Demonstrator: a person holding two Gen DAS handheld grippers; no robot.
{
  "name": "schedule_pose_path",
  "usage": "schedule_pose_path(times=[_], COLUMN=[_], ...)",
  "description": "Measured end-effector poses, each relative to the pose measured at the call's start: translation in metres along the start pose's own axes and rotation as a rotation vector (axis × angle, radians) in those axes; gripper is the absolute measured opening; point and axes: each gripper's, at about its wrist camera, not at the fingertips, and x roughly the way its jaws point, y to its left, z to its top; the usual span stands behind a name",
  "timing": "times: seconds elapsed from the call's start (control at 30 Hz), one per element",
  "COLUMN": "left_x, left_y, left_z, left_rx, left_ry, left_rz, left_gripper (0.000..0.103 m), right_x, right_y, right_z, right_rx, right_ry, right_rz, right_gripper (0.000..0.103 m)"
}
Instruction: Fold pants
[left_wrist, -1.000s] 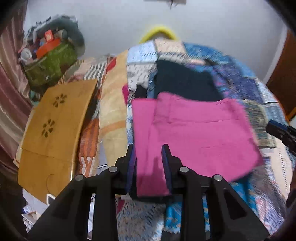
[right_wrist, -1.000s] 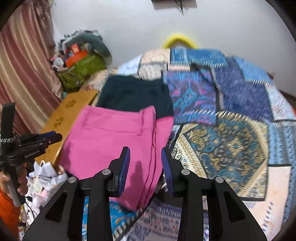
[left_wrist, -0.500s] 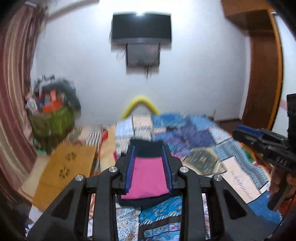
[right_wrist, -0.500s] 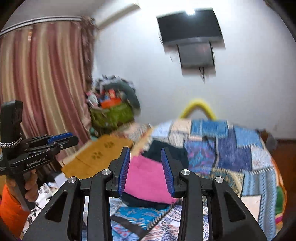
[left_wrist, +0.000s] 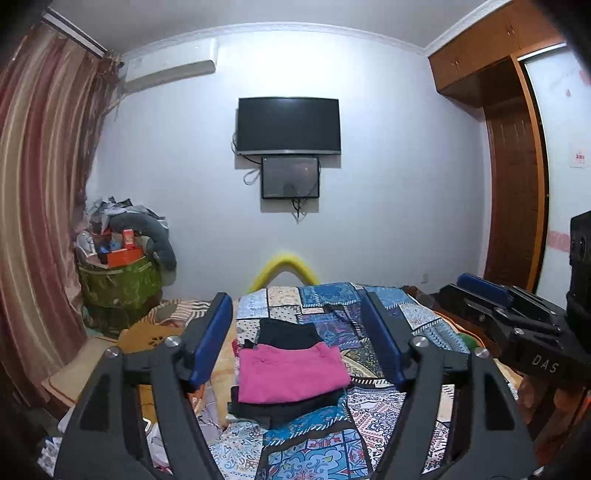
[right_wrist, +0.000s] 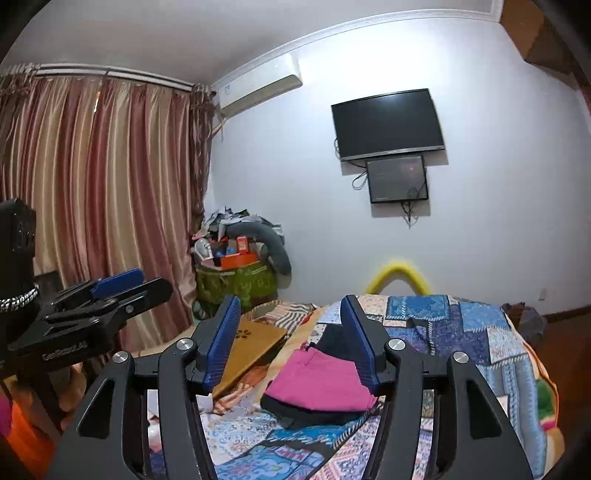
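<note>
While both jaws open, each hand-held gripper (left_wrist: 297, 339) hangs clear of folded pink pants (left_wrist: 290, 371).

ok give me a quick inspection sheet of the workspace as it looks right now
surface: bed with patchwork bedspread, mostly bare on its right side
job's things: folded pink pants lying flat on a dark folded garment; another dark garment behind them
clutter: wooden board left of the bed; overfilled green bin in the corner
grippers: left gripper and right gripper raised away from the bed, jaws opening, nothing between them
cables: loose wires under the wall tv
surroundings: striped curtain, air conditioner, wooden wardrobe
</note>
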Motion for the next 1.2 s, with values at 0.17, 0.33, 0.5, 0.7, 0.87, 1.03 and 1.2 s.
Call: schedule_pose_path(times=[0.17, 0.33, 0.5, 0.7, 0.87, 1.03, 1.2], left_x=[-0.015, -0.024, -0.023, -0.022, -0.019, -0.016, -0.012], left_y=[0.001, 0.002, 0.005, 0.006, 0.008, 0.009, 0.009], left_z=[-0.004, -0.007, -0.01, -0.014, -0.017, -0.019, -0.022], left_rx=[-0.032, -0.038, -0.053, -0.048, -0.05, -0.052, -0.056], left_ry=[-0.013, -0.018, -0.004, 0.002, 0.013, 0.02, 0.028], left_rz=[0.004, 0.039, 0.035, 0.036, 0.031, 0.027, 0.018], left_gripper=[0.096, 0.103, 0.103, 0.103, 0.103, 0.103, 0.103], right_x=[-0.008, -0.011, -0.018, -0.019, -0.017, -0.017, -0.017], right_y=[0.002, 0.003, 0.007, 0.009, 0.008, 0.006, 0.005], right_z=[-0.002, 0.001, -0.001, -0.003, -0.008, -0.011, -0.013], right_rx=[0.0, -0.004, -0.011, -0.016, -0.014, -0.014, -0.011], right_ry=[-0.012, -0.019, -0.023, -0.014, 0.004, 0.019, 0.028], right_rz=[-0.053, -0.1, -0.114, -0.118, -0.127, -0.136, -0.136], right_gripper=[0.083, 0.101, 0.103, 0.103, 0.103, 0.103, 0.103])
